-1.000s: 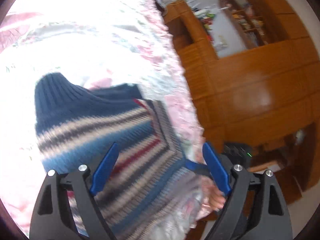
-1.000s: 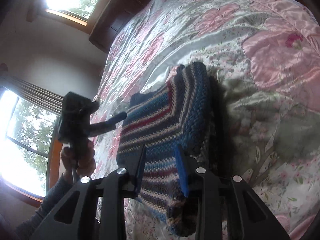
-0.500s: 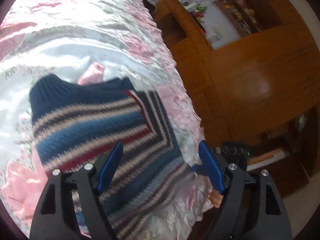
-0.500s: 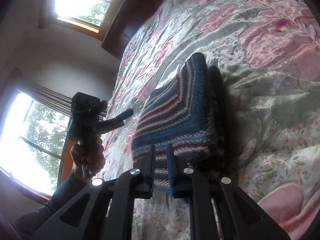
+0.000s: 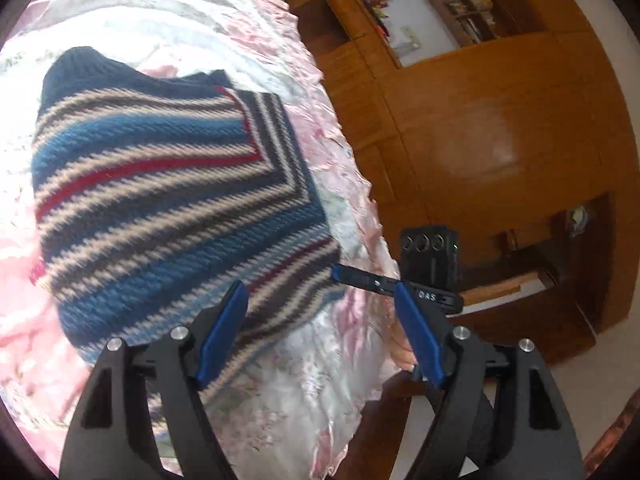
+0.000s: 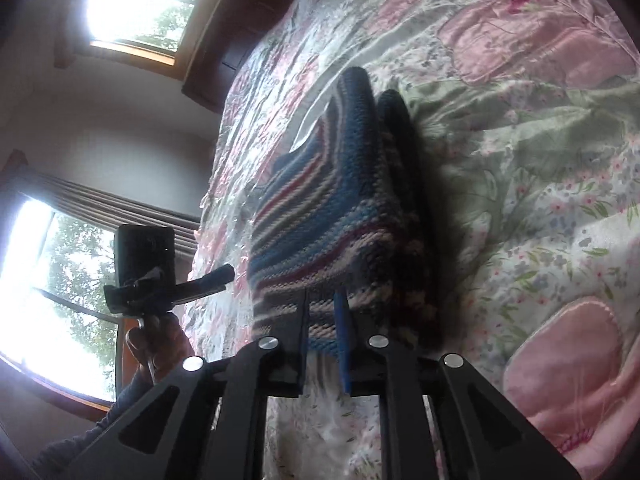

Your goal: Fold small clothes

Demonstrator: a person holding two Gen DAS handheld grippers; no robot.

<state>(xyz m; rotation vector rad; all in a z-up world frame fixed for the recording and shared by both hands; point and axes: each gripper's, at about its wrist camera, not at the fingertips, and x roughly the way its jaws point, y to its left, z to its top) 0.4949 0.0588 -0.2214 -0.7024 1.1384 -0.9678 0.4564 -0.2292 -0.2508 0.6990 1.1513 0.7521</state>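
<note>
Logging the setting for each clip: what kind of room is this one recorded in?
Most likely a home bedroom. A striped knit sweater lies folded on a bed under a pink floral satin bedspread, with a wooden cabinet alongside and curtained windows behind.

Both handheld black plastic grippers, left (image 5: 320, 328) and right (image 6: 322, 332), have blue-padded fingers (image 5: 222, 332), silver screws, triangular cut-outs; the person wears a grey sleeve (image 6: 80, 440)

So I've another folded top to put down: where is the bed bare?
Bare quilt lies beyond the striped sweater, and more toward the windows. The strip between the sweater and the bed edge is narrow, crowded by the right gripper.
</note>
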